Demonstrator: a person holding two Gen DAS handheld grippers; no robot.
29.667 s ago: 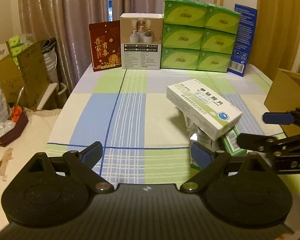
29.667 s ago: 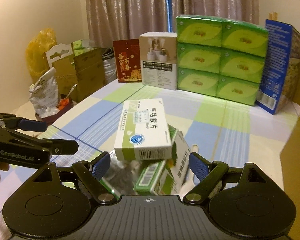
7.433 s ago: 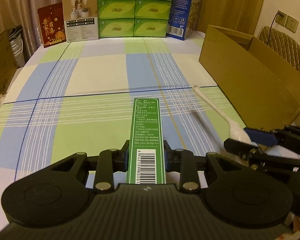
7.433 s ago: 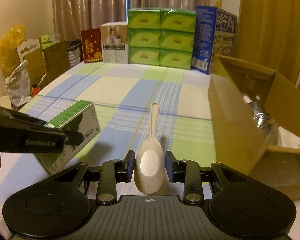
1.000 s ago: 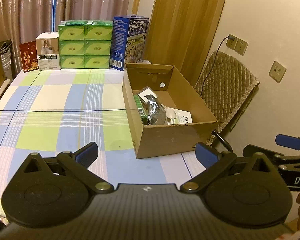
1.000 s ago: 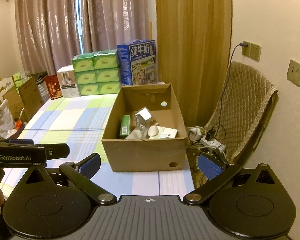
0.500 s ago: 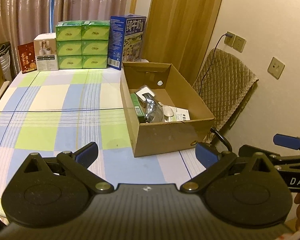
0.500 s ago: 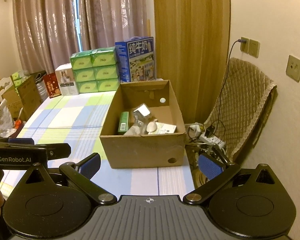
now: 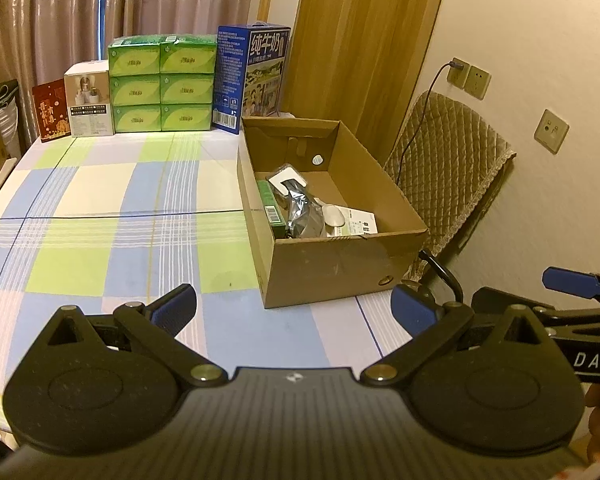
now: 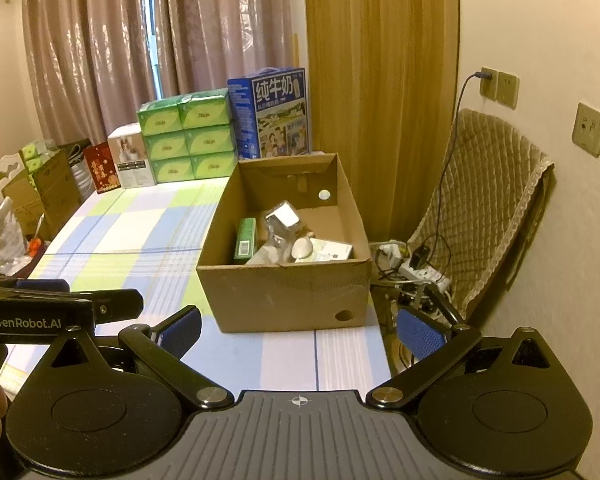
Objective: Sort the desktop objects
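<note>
Left wrist view: the left gripper (image 9: 293,305) is hovering above the near end of the table (image 9: 100,184), its blue-padded fingers (image 9: 175,305) standing wide apart with nothing between them. The checked tablecloth is lying bare in front of it. The cardboard box (image 9: 332,268) is sitting at the table's right edge, open at the top. Inside it, a green carton (image 9: 271,204) is leaning against the left wall, a crumpled silver foil bag (image 9: 305,212) is lying just beside it, a pale spoon (image 9: 333,216) is resting next to the bag, and a white medicine box (image 9: 358,225) is lying toward the near right corner. The right gripper is showing at the right margin, side on — its fingers are also spread. At the far end of the table, a stack of green tissue packs (image 9: 161,89) is standing between a white product box (image 9: 89,100) and a blue milk carton case (image 9: 252,77).

Right wrist view: the right gripper (image 10: 300,332) is hanging over the near table edge, fingers (image 10: 420,334) parted and holding nothing. The cardboard box is sitting straight ahead, holding the same items — green carton, foil bag, spoon, medicine box. The left gripper, marked "GenRobot.AI", is projecting in from the left. A quilted chair (image 10: 480,216) is standing against the wall, right of the box.
</note>
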